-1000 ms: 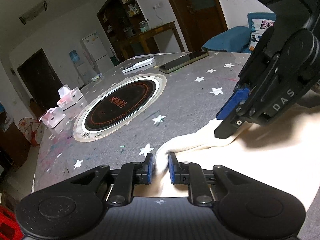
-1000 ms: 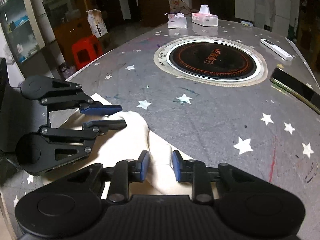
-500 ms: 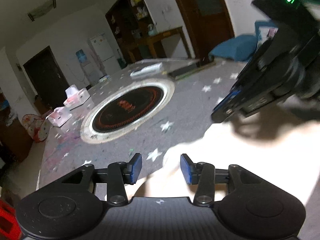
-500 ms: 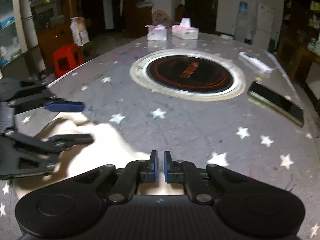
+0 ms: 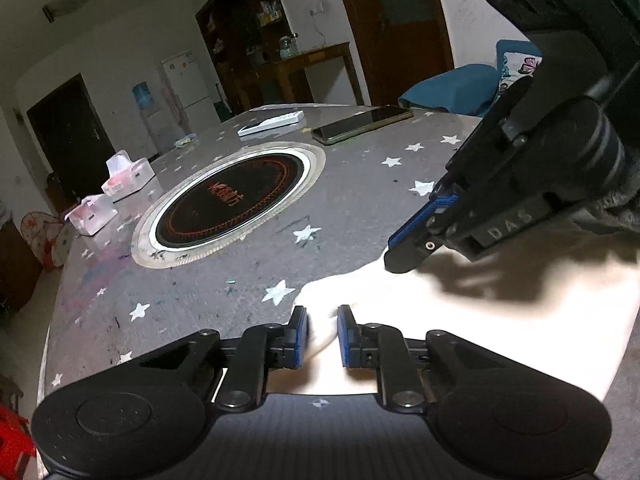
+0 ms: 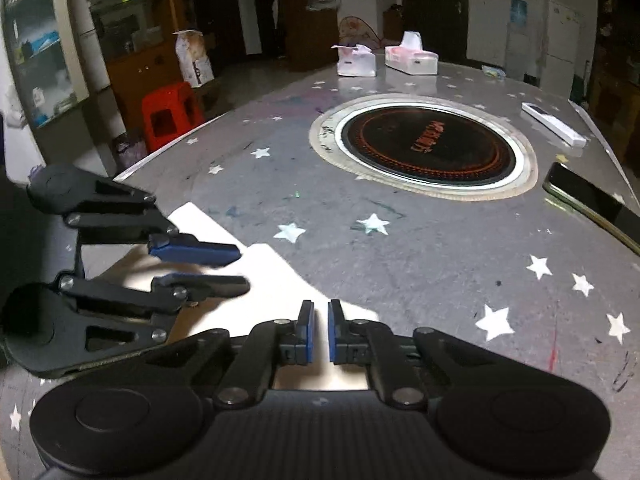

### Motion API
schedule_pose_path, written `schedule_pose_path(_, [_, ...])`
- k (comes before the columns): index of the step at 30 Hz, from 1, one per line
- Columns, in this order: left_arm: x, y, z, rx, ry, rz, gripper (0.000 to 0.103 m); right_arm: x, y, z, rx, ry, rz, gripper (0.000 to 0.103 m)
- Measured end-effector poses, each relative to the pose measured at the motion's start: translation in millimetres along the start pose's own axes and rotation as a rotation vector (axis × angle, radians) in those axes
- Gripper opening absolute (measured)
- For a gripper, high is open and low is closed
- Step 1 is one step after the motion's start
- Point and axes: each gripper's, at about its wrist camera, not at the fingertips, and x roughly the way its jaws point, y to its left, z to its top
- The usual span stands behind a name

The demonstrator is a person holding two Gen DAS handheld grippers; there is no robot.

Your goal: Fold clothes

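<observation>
Cream-white cotton garment (image 5: 500, 320) spread flat on the near edge of the grey star-printed tablecloth (image 5: 360, 208), on the camera side of the round black-and-orange induction hob (image 5: 232, 200) set in the table's middle, well apart from it

Left gripper (image 5: 322, 330) at the garment's hob-side edge, jaws closing from either side of a raised ridge of the cloth; pads not clearly pressing yet, ridge running away toward the hob

Right gripper (image 6: 319, 330) at the same hob-side hem, further along it, jaws nearly together with only a thin slit; cloth bright under and between them, but whether a fold is actually pinched cannot be told

Hem's long axis running from one gripper to the other, across the hob's near side; both tips on it, neither clearly nearer. Likely next: lifting this edge and carrying it back away from the hob, over the rest of the cloth

Readable writing: "DAS" in pale letters on the right gripper's body in the left wrist view; orange characters at the hob's centre too blurred to read
</observation>
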Motion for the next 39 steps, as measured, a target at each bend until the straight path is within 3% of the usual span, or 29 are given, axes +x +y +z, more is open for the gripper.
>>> schedule_pose_path(6, [3,4,1,-0.033,-0.001,-0.01,0.021,-3,1,0,0.017,0.005,0.048,0.006])
schedule_pose_path(10, [-4,8,1,-0.05,-0.007,0.013,0.03,-8,1,0,-0.003,0.001,0.031,0.007])
schedule_pose_path(14, [-32,9,-4,-0.058,-0.053,0.04,0.03,-29,6,-2,-0.026,-0.006,0.048,0.008])
schedule_pose_path(23, [-81,-21,-25,-0.07,-0.065,-0.013,0.026,-55,56,-32,-0.189,0.053,0.146,0.01])
schedule_pose_path(29, [-74,-36,-43,-0.051,-0.035,0.002,0.027,-49,86,-52,-0.309,0.061,0.112,0.011])
schedule_pose_path(34, [-88,-31,-40,-0.083,-0.055,0.015,0.028,-74,80,-50,-0.285,0.047,0.111,0.016])
schedule_pose_path(39, [-111,-30,-46,-0.118,-0.083,0.035,0.029,-104,72,-70,-0.276,0.059,0.081,0.017])
